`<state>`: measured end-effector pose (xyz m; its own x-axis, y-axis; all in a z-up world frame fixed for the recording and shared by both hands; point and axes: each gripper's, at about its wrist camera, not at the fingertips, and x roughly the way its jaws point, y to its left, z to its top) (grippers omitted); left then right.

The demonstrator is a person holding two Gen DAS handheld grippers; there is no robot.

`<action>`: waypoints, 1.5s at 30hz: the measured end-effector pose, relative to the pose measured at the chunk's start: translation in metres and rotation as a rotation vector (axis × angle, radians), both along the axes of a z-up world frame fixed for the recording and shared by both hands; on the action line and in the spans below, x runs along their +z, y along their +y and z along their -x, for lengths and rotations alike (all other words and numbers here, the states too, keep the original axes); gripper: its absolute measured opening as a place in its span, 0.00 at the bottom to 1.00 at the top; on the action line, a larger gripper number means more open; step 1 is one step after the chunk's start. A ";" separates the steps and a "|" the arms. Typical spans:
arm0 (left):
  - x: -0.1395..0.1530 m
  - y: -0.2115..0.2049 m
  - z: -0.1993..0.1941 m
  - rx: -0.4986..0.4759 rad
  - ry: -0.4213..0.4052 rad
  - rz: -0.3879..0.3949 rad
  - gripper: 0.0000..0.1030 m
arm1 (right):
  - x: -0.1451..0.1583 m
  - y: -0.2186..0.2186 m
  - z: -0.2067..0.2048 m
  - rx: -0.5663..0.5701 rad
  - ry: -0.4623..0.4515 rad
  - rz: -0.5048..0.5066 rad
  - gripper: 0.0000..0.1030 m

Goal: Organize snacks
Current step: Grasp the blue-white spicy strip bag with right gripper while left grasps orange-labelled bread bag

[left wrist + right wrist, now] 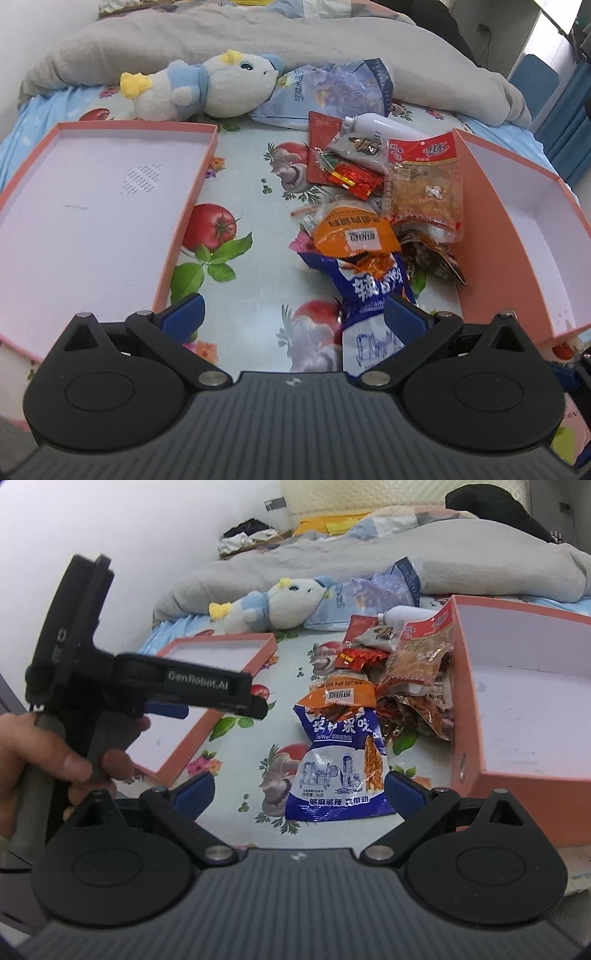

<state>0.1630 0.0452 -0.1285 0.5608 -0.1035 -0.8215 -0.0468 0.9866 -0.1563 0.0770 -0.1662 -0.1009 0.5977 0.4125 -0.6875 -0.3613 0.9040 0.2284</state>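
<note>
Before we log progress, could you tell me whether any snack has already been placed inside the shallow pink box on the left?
No, the shallow pink box shows only its bare white floor, while the snack pile lies on the bedsheet beside it.

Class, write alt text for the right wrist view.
The open right gripper hovers over a blue and white snack packet on a flowery bedsheet. More snacks lie beyond, between two pink boxes; a hand holds the left gripper.
</note>
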 end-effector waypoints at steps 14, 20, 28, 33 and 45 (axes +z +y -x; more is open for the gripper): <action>-0.026 0.010 -0.067 -0.018 0.023 0.107 1.00 | -0.033 0.018 -0.050 0.030 0.081 0.038 0.84; -0.035 -0.001 -0.092 -0.063 0.023 0.128 1.00 | -0.046 0.017 -0.068 0.027 0.070 0.088 0.84; -0.049 -0.015 -0.120 -0.140 0.040 0.147 1.00 | -0.061 0.016 -0.087 0.029 0.069 0.090 0.84; -0.065 -0.021 -0.139 -0.170 0.083 0.165 1.00 | -0.068 0.018 -0.093 0.035 0.071 0.090 0.84; -0.080 -0.041 -0.169 -0.318 0.090 0.069 1.00 | -0.085 0.023 -0.107 0.077 0.082 0.121 0.84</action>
<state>0.3316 0.0044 -0.2081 0.4174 -0.3187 -0.8510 0.2450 0.9413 -0.2323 0.1836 -0.1437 -0.1862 0.5070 0.3661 -0.7803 -0.4155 0.8970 0.1508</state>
